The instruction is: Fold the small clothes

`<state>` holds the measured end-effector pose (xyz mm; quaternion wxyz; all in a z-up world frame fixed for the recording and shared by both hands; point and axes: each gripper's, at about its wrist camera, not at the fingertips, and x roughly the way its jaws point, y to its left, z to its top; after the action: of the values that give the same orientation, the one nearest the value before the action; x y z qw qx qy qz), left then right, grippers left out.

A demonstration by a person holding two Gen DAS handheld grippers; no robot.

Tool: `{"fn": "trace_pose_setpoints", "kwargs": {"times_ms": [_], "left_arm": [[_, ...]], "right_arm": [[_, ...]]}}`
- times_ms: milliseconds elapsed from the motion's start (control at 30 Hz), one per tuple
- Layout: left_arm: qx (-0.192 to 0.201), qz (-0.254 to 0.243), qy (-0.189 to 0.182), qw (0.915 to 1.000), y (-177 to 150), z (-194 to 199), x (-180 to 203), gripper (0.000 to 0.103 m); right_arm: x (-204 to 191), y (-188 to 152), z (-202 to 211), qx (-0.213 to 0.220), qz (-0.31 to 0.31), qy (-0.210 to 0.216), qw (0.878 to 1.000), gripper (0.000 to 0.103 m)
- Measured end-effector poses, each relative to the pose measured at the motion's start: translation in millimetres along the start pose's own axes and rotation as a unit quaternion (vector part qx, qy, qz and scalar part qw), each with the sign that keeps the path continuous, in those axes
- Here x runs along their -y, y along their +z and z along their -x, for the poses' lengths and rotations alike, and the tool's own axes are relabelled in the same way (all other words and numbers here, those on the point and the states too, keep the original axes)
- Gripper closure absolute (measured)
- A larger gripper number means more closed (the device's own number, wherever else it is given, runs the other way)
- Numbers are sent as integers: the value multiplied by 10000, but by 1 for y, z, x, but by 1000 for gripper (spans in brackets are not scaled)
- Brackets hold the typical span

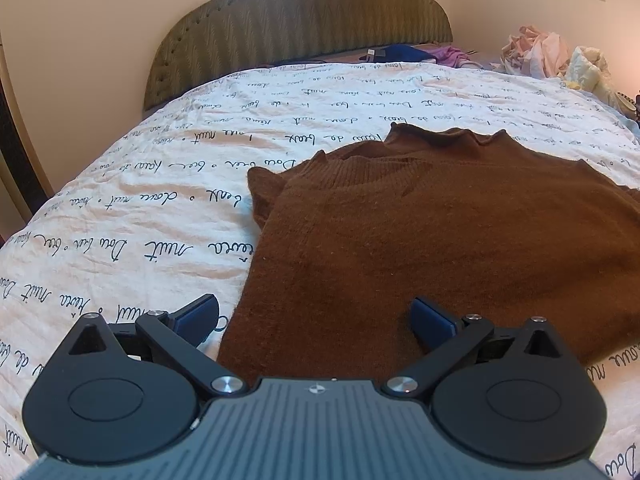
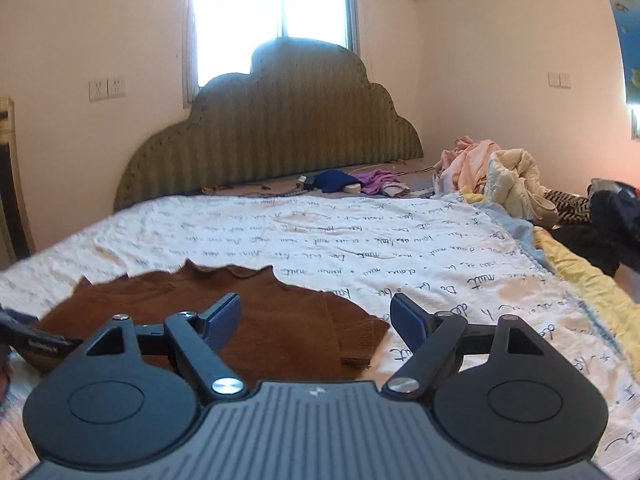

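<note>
Left wrist view: left tongs (image 1: 315, 317) stood wide, holding nothing, low in the frame over the near edge of the brown sweater (image 1: 440, 240). The sweater lay flat on the bed's script-printed sheet (image 1: 140, 208), centre to right of frame, collar toward the green headboard (image 1: 300, 28). Right wrist view: right tongs (image 2: 316, 322) also wide, empty, above the sweater's (image 2: 260, 320) right side. Loose clothes pile (image 2: 492, 172) at right, by the wall.
</note>
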<state>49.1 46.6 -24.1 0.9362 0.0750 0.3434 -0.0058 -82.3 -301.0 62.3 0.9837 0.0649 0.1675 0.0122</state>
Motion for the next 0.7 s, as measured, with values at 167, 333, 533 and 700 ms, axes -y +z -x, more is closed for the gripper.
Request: {"fn": "trace_pose_setpoints", "kwargs": {"times_ms": [167,333,533,700], "left_arm": [[120,22,-11,9999,3,9,-1,1],[238,28,-44,9997,6,18,0,1],[199,17,-55,9998,6,16,2,0],[150,13,-41,9999,4,14,3,0]], "right_arm": [[26,10,18,333,-1121,787,9900,21],[23,22,25,-175,-1102,902,9897,18],[-16,7,8,-1546,10,1138,9814,15],[-36,-17,-28,-1969,-272,1376,9703,15]]}}
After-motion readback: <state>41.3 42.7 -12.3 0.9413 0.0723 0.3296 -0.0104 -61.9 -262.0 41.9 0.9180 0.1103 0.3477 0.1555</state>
